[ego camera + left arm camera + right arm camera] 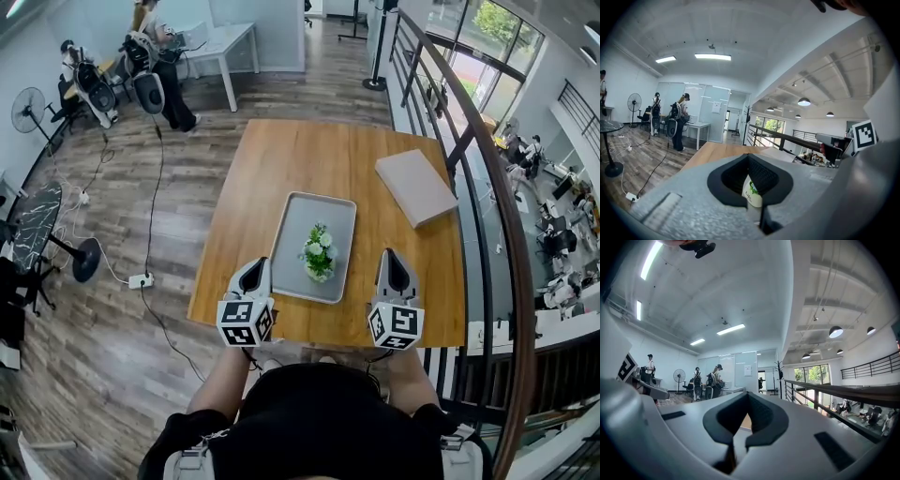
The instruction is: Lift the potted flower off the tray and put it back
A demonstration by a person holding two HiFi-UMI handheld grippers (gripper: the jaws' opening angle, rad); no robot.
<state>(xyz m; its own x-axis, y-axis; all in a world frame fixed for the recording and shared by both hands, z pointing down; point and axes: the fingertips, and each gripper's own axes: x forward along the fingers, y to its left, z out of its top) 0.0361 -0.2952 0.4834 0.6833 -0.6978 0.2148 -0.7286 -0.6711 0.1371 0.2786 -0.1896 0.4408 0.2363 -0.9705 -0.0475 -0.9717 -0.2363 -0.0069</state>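
Observation:
The potted flower (318, 253), a small white pot with green and white blooms, stands upright on the near half of the grey tray (302, 217) on the wooden table (281, 159). My left gripper (254, 270) hovers at the tray's near left corner with its jaws shut and nothing in them. In the left gripper view the pot (752, 197) shows through the hollow behind the closed tips of that gripper (749, 157). My right gripper (394, 259) is right of the tray near the table's front edge. Its jaws (747, 394) are shut too and hold nothing.
A flat pale box (415, 186) lies at the table's back right. A dark railing (487, 187) runs along the right side of the table over a drop. People stand by a white desk (220, 47) at the far left. A cable and power strip (141, 279) lie on the floor.

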